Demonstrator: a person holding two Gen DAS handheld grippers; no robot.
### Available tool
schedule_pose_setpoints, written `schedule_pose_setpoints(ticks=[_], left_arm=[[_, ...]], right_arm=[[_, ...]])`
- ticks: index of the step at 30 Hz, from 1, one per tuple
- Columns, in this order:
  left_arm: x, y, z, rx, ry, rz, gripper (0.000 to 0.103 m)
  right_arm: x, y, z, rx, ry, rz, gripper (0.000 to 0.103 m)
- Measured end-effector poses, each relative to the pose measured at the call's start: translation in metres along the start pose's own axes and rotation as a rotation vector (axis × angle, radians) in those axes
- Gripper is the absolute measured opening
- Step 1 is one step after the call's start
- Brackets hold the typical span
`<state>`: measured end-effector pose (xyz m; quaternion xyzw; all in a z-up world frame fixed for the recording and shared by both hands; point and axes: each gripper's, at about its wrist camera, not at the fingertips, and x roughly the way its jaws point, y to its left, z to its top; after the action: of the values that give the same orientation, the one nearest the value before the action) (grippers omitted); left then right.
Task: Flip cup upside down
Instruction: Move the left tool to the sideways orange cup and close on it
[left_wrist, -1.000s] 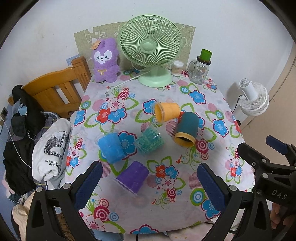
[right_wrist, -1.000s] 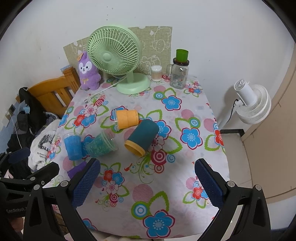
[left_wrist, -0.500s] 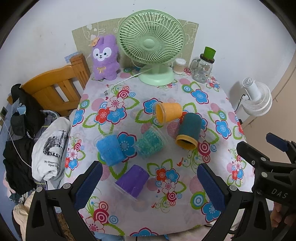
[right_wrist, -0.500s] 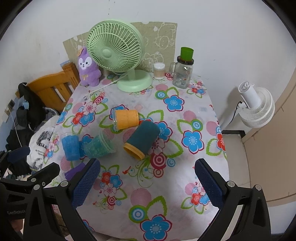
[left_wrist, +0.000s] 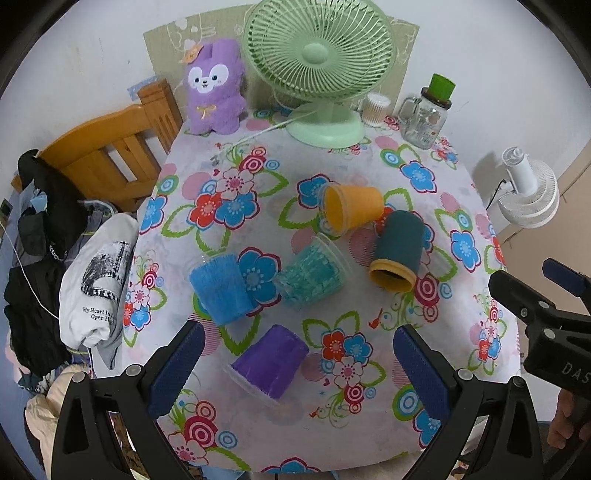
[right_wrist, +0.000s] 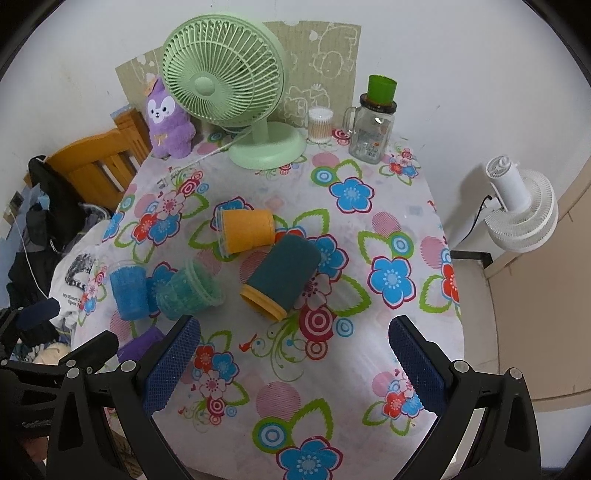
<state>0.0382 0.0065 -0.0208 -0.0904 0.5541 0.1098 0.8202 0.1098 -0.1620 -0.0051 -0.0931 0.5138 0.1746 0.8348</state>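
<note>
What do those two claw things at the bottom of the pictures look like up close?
Each is a black plastic frame with silver screws and two fingers faced with textured dark blue pads. Seen from the left gripper, the right gripper body bears white letters "DAS".

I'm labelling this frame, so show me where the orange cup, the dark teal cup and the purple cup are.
orange cup (left_wrist: 356, 208), left wrist view, on its side wall.
dark teal cup (right_wrist: 282, 275), right wrist view, on its side wall.
purple cup (left_wrist: 269, 358), left wrist view, on its side wall.

The white shirt (left_wrist: 98, 284) reads "My Heart Is… Open H…"; the right tool (left_wrist: 565, 302) body shows "DAS".
</note>
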Motion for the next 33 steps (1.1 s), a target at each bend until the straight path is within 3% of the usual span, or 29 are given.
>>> schedule_pose_setpoints(ticks=[33], left_arm=[[0.118, -0.028, 0.086, 0.018, 0.089, -0.011, 0.103]], right_arm=[[0.117, -0.033, 0.073, 0.061, 0.079, 0.001, 0.103]])
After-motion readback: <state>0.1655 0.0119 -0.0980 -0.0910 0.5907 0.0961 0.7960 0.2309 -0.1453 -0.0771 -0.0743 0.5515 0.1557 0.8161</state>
